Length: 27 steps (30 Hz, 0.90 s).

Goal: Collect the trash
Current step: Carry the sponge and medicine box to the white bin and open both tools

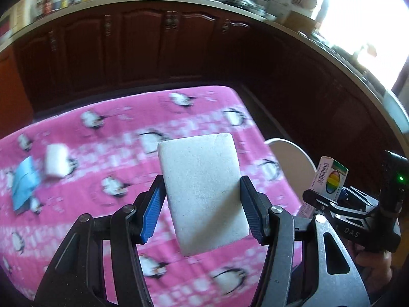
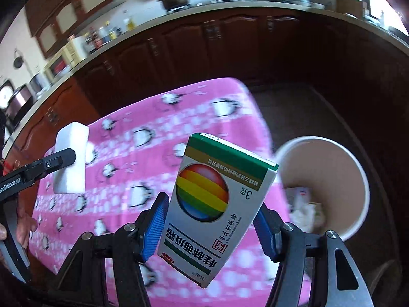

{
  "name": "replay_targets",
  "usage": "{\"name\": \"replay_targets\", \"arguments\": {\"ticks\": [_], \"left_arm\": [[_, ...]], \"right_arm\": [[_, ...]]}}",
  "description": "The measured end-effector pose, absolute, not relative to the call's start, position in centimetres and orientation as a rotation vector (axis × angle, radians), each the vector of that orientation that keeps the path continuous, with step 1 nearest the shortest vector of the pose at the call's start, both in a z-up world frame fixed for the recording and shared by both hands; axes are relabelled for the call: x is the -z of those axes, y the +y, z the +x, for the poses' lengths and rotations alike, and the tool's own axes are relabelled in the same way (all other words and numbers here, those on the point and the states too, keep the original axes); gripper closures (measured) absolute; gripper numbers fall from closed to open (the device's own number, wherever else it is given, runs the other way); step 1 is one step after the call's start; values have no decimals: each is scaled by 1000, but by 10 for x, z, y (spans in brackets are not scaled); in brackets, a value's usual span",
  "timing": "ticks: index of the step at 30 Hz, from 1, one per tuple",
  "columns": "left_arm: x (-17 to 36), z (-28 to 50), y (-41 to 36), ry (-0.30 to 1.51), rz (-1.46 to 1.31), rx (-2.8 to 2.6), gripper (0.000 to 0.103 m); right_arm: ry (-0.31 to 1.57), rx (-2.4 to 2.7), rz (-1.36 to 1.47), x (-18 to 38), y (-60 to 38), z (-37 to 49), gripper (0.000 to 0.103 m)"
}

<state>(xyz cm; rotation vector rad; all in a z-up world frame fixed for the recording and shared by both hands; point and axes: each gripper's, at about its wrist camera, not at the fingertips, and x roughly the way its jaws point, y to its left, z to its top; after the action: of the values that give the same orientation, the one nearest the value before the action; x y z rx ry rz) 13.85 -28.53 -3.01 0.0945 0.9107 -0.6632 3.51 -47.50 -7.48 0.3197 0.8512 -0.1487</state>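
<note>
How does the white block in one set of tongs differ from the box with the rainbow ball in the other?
The white foam block is plain and unprinted; the medicine box carries a rainbow ball, green stripes and Chinese text. The block has rounded corners and a grainy face; the box has sharp edges and a smooth face. The left tongs hold the block, the right tongs the box. Both are flat, rectangular and lifted above the pink penguin tablecloth.

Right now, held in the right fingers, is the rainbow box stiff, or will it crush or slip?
The rainbow box looks like thin cardboard with flat, undented sides: probably light and fairly stiff, yet crushable. It sits tilted between the ribbed blue fingers, so it may pivot if loosened.
</note>
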Motion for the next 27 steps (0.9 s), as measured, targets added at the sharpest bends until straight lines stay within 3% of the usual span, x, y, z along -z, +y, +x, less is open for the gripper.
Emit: {"name": "replay_targets", "arguments": {"ticks": [13,27], "left_arm": [[43,125,-433,933,124,870,46],[75,130,-520,1051,30,951,42]], "right_arm": [[854,428,367,88,-600,-17,41],[888,509,446,121,-671,-9,42]]}}
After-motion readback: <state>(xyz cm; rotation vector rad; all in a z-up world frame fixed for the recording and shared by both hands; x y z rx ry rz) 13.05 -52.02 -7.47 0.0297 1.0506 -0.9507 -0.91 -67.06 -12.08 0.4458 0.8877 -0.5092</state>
